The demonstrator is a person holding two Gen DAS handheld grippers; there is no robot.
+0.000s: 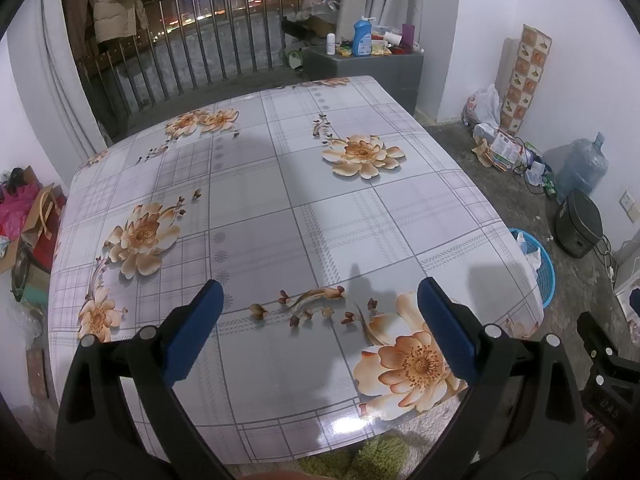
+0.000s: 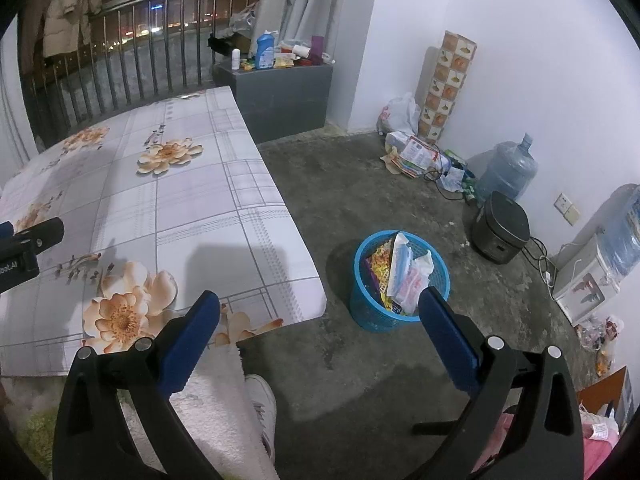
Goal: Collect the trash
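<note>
My left gripper [image 1: 320, 320] and right gripper [image 2: 320, 320] both gape wide, empty. The trash [image 2: 404, 276] sits in one blue basket [image 2: 362, 312] on the floor beside the table [image 1: 280, 208], which looks bare. I'd scan the floor next; the wall clutter may be more.

At the upper left of the frame we see a railing [image 2: 132, 40], beside it a grey cabinet [image 2: 280, 96] bearing a blue bottle [image 2: 264, 50]. At right stand a water jug [image 2: 508, 170] and a black cooker [image 2: 500, 228].
</note>
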